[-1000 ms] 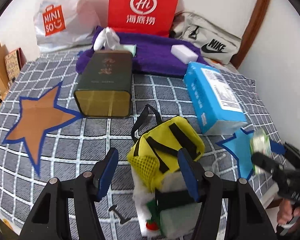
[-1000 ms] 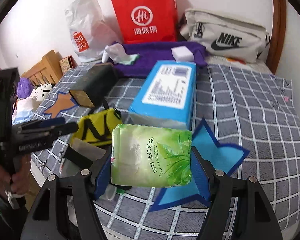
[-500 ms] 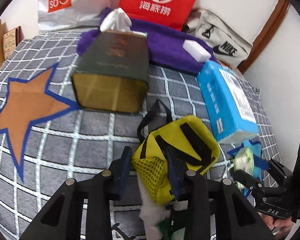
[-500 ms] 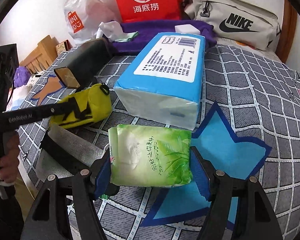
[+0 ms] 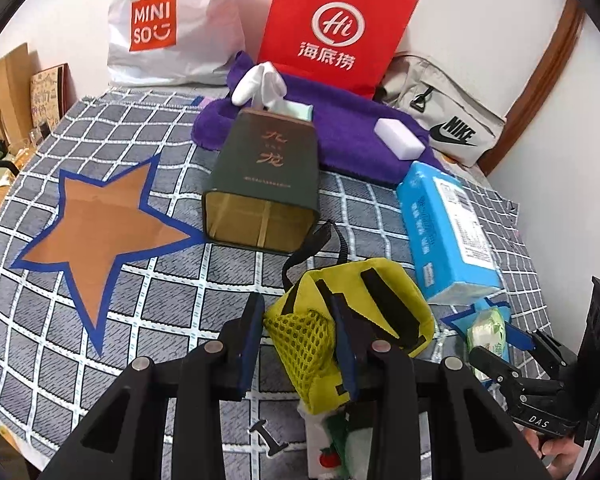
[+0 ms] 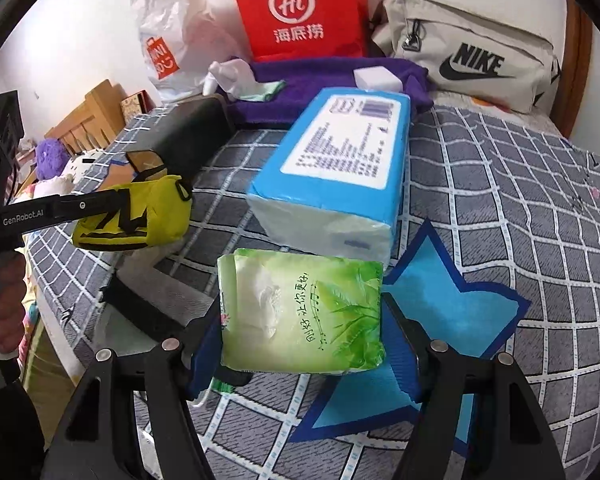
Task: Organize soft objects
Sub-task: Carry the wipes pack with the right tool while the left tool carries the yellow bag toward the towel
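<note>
Pouch (image 5: 352,320), yellow with black straps and a mesh pocket, sat pinched at its mesh end between the left gripper (image 5: 296,340) pads; jaws had narrowed onto the fabric, gripping it. In the right wrist view the pouch (image 6: 132,216) hung off the left tool's tip and looked lifted clear of the checked bedspread (image 6: 500,184), long axis roughly level, running away from the tool toward the dark green tin (image 5: 260,184). Its black loop strap pointed at the tin's open gold mouth, which faced the pouch, just beyond it.

Green tissue pack (image 6: 300,312) was clamped across its long axis by the right gripper (image 6: 304,344), pads pressing both short ends, print side up, held above the blue star (image 6: 452,304). Large blue tissue pack (image 6: 340,168) lay just behind it, long axis pointing away toward the purple towel (image 6: 332,76).

Judgement: left hand was the nearer one to the tin and to the orange star (image 5: 96,224) on its far side; either could be the pouch's target, can't tell which. Right pack looked about ready to go down on the blue star directly under it. Mesh grip was off-centre, so the pouch body could swing or sag in transit.

White sponge (image 5: 398,142) rested on the towel, well apart from both tools.
</note>
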`<act>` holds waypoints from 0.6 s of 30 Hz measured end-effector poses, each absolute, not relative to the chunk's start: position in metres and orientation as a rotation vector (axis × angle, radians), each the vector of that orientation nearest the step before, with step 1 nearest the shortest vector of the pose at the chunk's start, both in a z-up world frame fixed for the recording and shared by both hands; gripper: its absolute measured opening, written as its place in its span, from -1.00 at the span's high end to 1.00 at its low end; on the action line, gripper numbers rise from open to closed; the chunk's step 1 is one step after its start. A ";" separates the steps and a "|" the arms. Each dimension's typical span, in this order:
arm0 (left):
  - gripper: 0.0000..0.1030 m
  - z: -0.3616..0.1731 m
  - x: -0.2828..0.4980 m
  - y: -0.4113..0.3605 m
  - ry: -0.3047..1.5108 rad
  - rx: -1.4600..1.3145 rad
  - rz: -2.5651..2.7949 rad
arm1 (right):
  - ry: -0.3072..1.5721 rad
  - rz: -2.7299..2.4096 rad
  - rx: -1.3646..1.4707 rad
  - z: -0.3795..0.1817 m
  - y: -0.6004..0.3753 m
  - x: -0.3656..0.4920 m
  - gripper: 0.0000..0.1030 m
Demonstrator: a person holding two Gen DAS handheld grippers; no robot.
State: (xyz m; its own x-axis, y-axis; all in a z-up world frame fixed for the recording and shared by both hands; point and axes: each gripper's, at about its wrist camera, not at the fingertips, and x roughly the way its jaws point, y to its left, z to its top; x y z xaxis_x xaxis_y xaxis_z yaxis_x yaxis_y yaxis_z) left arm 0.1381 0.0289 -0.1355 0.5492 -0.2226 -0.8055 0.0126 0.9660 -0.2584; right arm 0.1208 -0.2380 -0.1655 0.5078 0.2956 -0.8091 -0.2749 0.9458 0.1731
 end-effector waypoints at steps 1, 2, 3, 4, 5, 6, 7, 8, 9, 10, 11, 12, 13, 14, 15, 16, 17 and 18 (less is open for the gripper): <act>0.38 -0.131 0.136 0.028 0.973 -0.228 -0.141 | 0.974 0.352 0.021 -0.163 -0.237 0.119 -0.37; 0.38 -0.129 0.136 0.027 0.969 -0.226 -0.141 | 0.969 0.361 0.021 -0.159 -0.236 0.117 -0.37; 0.38 -0.126 0.134 0.027 0.964 -0.225 -0.140 | 0.966 0.369 0.021 -0.156 -0.235 0.116 -0.37; 0.38 -0.122 0.133 0.027 0.959 -0.227 -0.139 | 0.961 0.374 0.018 -0.153 -0.235 0.115 -0.37; 0.38 -0.120 0.133 0.027 0.955 -0.227 -0.138 | 0.957 0.378 0.016 -0.151 -0.234 0.114 -0.37; 0.38 -0.118 0.132 0.028 0.951 -0.227 -0.137 | 0.954 0.382 0.015 -0.148 -0.234 0.114 -0.37; 0.38 -0.114 0.132 0.028 0.947 -0.225 -0.134 | 0.952 0.385 0.018 -0.146 -0.234 0.113 -0.37; 0.38 -0.113 0.132 0.027 0.945 -0.226 -0.132 | 0.949 0.390 0.024 -0.142 -0.235 0.114 -0.37; 0.38 -0.110 0.132 0.028 0.943 -0.228 -0.131 | 0.947 0.392 0.028 -0.139 -0.235 0.114 -0.37; 0.38 -0.107 0.132 0.028 0.940 -0.228 -0.132 | 0.943 0.395 0.028 -0.136 -0.236 0.115 -0.37; 0.38 -0.104 0.133 0.028 0.934 -0.230 -0.130 | 0.938 0.397 0.027 -0.132 -0.236 0.115 -0.37; 0.38 -0.101 0.133 0.028 0.928 -0.231 -0.129 | 0.935 0.400 0.026 -0.129 -0.236 0.116 -0.37; 0.38 -0.098 0.134 0.029 0.922 -0.232 -0.129 | 0.930 0.405 0.026 -0.124 -0.236 0.117 -0.37; 0.38 -0.095 0.136 0.030 0.918 -0.234 -0.129 | 0.925 0.409 0.024 -0.121 -0.235 0.119 -0.37; 0.38 -0.093 0.136 0.030 0.915 -0.235 -0.127 | 0.920 0.409 0.020 -0.118 -0.235 0.120 -0.37; 0.38 -0.091 0.138 0.031 0.911 -0.237 -0.126 | 0.915 0.407 0.014 -0.114 -0.235 0.122 -0.37; 0.38 -0.089 0.140 0.032 0.910 -0.240 -0.126 | 0.908 0.407 0.007 -0.110 -0.234 0.125 -0.37; 0.38 -0.087 0.142 0.032 0.909 -0.241 -0.126 | 0.901 0.407 0.003 -0.106 -0.233 0.127 -0.37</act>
State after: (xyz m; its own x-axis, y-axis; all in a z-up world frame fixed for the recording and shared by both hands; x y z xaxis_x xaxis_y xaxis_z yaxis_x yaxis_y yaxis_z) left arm 0.1417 0.0324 -0.0874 0.6092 -0.2095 -0.7648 0.0062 0.9657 -0.2595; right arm 0.1275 -0.2332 -0.1064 0.5498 0.3452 -0.7606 -0.3427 0.9237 0.1716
